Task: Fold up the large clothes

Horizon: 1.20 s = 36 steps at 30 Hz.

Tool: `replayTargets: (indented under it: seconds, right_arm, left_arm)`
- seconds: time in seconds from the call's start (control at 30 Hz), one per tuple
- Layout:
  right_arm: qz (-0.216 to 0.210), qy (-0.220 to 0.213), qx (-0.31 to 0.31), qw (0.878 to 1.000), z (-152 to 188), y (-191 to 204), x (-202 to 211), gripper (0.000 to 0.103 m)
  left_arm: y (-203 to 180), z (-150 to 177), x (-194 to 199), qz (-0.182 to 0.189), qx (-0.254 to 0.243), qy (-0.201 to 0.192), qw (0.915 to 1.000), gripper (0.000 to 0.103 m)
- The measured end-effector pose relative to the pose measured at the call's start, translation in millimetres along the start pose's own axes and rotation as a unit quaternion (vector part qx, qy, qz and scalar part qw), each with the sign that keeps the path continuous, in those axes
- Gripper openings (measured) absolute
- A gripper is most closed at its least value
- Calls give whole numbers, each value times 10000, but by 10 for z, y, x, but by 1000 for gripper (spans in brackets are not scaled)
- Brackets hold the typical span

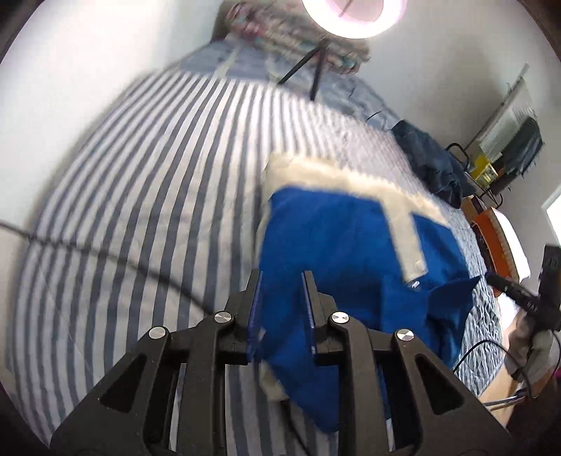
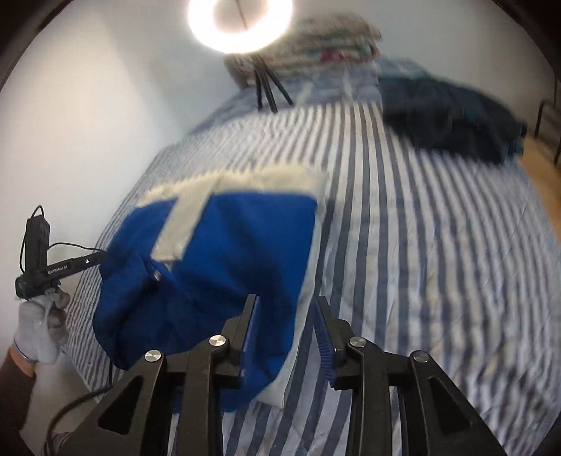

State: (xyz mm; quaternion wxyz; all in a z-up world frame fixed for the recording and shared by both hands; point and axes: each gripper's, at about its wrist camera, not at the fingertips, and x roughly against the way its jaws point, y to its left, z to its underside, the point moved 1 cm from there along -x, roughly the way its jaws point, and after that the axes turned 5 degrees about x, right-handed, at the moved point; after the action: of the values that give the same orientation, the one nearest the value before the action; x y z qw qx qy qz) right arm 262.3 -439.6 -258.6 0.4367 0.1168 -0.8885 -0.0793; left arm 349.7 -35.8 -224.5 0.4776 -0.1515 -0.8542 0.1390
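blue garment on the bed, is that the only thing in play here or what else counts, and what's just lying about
In play:
blue garment
left gripper
right gripper
striped bed

Lying about:
dark clothes
folded pile
ring light

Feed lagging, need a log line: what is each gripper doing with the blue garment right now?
left gripper: open, over blue-and-cream fleece garment | right gripper: open, garment edge between jaws | surface: striped bedspread | fold: partly done
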Motion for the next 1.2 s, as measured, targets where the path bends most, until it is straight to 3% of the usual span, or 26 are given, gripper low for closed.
replayTargets:
  seconds: [0.13, 0.2, 0.27, 0.4, 0.63, 0.77, 0.9, 1.0, 1.1, 1.2]
  right_arm:
    - [85, -432, 311, 9985, -284, 133, 36, 33]
    - [-74, -479, 331, 9983, -437, 179, -114, 31]
    - [-173, -380, 336, 9986, -541, 214, -280, 30]
    - [39, 8, 505, 9987, -627, 198, -743, 29]
    - [179, 394, 332, 9985, -494, 95, -1130, 26]
    - [134, 470, 515, 9975, -574, 193, -849, 26]
    - [-443, -103, 595, 9972, -476, 321, -227, 26]
    - [-966, -241, 795, 9919, -285, 514, 54, 25]
    - [-1150, -127, 1100, 9872, -134, 741, 53, 25]
    - [-1049, 126, 1387, 9847, -33, 935, -162, 25]
  left_arm:
    - [-259, -198, -111, 80, -292, -93, 9995, 19]
    - [-354, -278, -279, 79, -373, -33, 9993, 19]
    - [-384, -345, -425, -4, -452, 11, 9990, 19]
    - [-357, -329, -793, -350, -693, 148, 9969, 19]
    - [-292, -257, -1029, -426, -786, 291, 9956, 21]
    - [-348, -278, -687, -298, -791, 137, 9963, 21]
    - [-455, -45, -228, 168, -934, -109, 9954, 21]
    - [-539, 216, -81, 411, -1085, -50, 9932, 21]
    - [-601, 421, -110, 428, -1236, 62, 9914, 21]
    - [-599, 533, -246, 413, -1119, 277, 9925, 21]
